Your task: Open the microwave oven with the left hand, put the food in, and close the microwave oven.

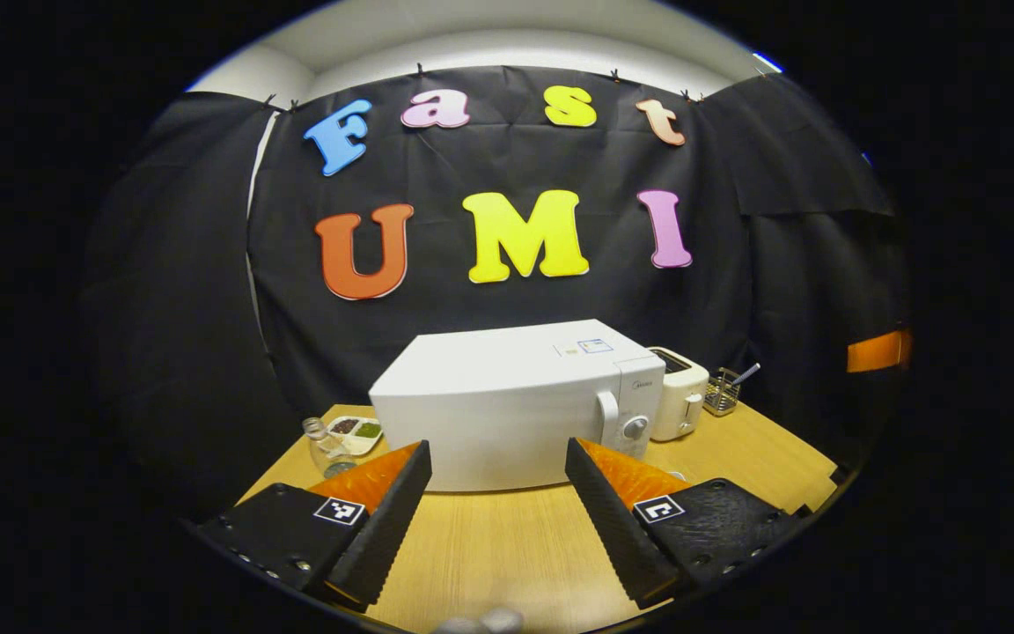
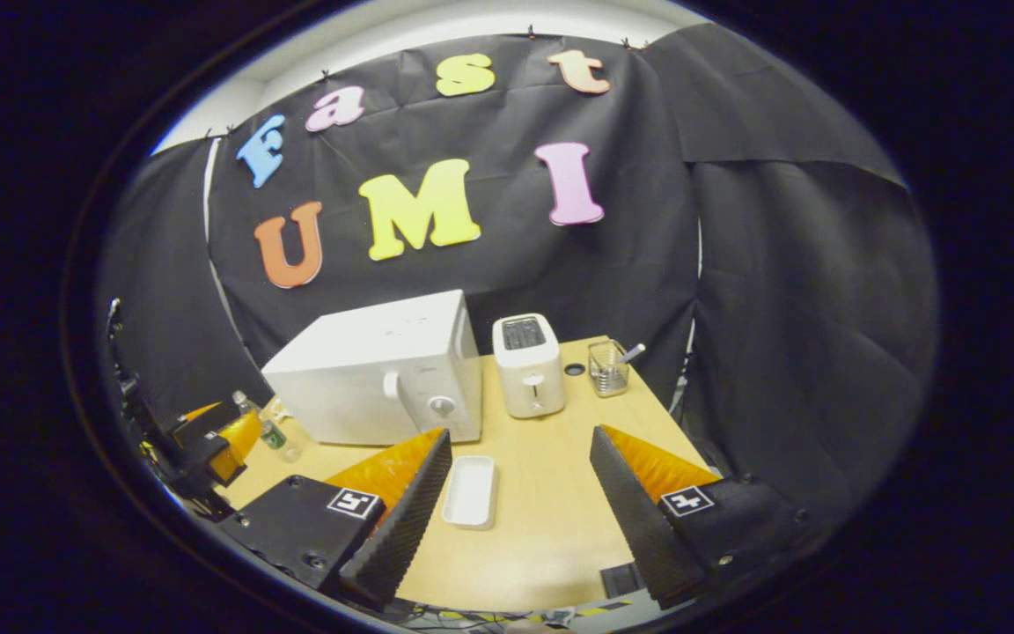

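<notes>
A white microwave oven (image 1: 507,405) stands on the wooden table (image 1: 507,546), door shut, with its handle (image 1: 607,414) and a round knob at the right of its front. My left gripper (image 1: 498,462) hovers open in front of it, nothing between its fingers. In the right gripper view the microwave oven (image 2: 384,370) sits at the back left, and a white rectangular food dish (image 2: 470,491) lies on the table before it. My right gripper (image 2: 520,453) is open above the table, the dish just right of its left finger. The left gripper (image 2: 212,440) shows at the far left.
A white toaster (image 2: 528,365) stands right of the microwave, with a wire holder (image 2: 608,368) of utensils beyond it. Left of the microwave are a divided plate of condiments (image 1: 356,431) and a small bottle (image 1: 320,440). Black cloth walls close the back and sides.
</notes>
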A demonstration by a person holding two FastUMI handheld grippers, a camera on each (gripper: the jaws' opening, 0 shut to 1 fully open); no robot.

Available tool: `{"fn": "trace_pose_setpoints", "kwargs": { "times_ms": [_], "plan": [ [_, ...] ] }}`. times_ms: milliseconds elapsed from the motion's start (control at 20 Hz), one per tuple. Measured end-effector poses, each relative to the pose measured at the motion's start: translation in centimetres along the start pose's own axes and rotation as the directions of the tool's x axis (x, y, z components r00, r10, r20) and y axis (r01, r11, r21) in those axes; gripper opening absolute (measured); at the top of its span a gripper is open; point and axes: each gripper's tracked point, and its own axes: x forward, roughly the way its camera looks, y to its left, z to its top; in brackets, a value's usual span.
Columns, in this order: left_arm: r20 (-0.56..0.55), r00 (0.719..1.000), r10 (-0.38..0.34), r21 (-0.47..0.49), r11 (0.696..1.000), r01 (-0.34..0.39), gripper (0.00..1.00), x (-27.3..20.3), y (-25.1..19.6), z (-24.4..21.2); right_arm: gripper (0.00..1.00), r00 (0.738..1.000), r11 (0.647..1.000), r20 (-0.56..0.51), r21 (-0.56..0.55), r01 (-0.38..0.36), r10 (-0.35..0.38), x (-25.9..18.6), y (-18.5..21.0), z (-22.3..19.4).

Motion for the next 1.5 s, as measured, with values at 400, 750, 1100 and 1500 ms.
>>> {"fn": "trace_pose_setpoints", "kwargs": {
  "times_ms": [400,750,1100,1500],
  "plan": [
    [0.093,0.994,0.063,-0.046,0.997,-0.059,0.95,-8.2,6.3,7.8,1.0,0.973,0.991,0.207,-0.105,-0.083,0.103,-4.2,9.3,6.2],
    [0.173,0.983,0.061,-0.073,0.996,-0.048,0.95,-11.5,8.0,11.9,1.0,0.949,0.985,0.294,-0.16,-0.071,0.116,-7.4,12.1,10.1],
    [0.203,0.979,0.034,-0.089,0.996,-0.016,0.95,-12.1,7.7,13.8,1.0,0.942,0.988,0.325,-0.147,-0.044,0.09,-9.2,11.7,11.7],
    [0.231,0.973,0.021,-0.081,0.997,-0.002,0.95,-11.9,7.4,15.2,1.0,0.94,0.99,0.33,-0.134,-0.05,0.092,-10.3,11.9,12.0]
  ]
}}
